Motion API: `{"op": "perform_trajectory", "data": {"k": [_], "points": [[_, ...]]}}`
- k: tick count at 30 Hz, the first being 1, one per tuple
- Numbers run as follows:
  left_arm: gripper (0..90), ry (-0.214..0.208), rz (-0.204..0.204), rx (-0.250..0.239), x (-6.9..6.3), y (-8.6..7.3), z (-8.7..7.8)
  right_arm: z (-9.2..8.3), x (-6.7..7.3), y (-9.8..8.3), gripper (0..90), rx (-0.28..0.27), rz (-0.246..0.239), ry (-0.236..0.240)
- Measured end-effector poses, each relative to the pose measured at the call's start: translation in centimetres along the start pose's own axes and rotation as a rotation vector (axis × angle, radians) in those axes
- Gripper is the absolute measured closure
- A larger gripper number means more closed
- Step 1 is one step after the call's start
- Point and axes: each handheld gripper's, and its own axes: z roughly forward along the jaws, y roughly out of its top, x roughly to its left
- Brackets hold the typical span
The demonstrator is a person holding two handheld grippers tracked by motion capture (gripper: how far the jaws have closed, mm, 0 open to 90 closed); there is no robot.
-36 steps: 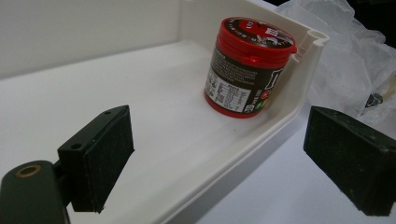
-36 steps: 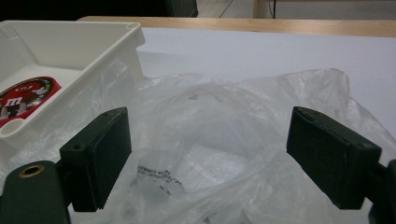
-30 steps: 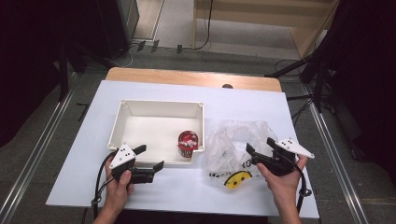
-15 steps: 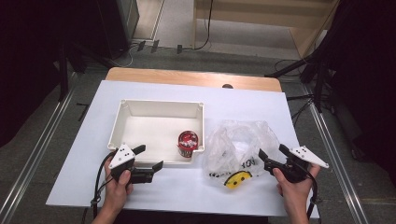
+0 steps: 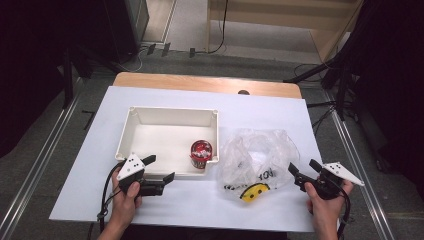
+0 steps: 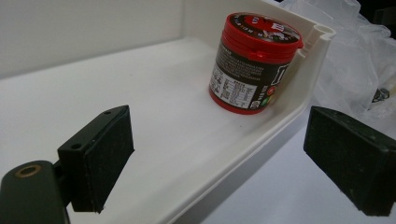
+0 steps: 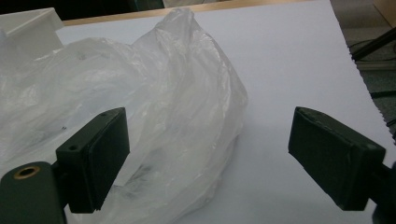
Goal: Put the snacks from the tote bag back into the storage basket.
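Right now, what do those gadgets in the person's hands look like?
Each hand holds a black two-jaw tool. The left gripper and right gripper each carry a pale three-cornered plate on top. Flat, dark, rubbery pads line the jaws. A black cable trails from the left one.

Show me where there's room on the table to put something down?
Most of the white bin is bare; only the red tub stands in its near right corner. The table is free behind the bin and along the near edge between the grippers. The plastic bag crowds the right side.
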Motion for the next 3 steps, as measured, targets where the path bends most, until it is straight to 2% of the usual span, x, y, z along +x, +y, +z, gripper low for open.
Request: {"op": "perform_trajectory", "data": {"k": [3], "points": [[8.5, 0.002, -0.001, -0.004, -0.09, 0.04, 0.03, 0.05, -0.03, -0.10, 12.7, 0.003, 0.009, -0.002]]}}
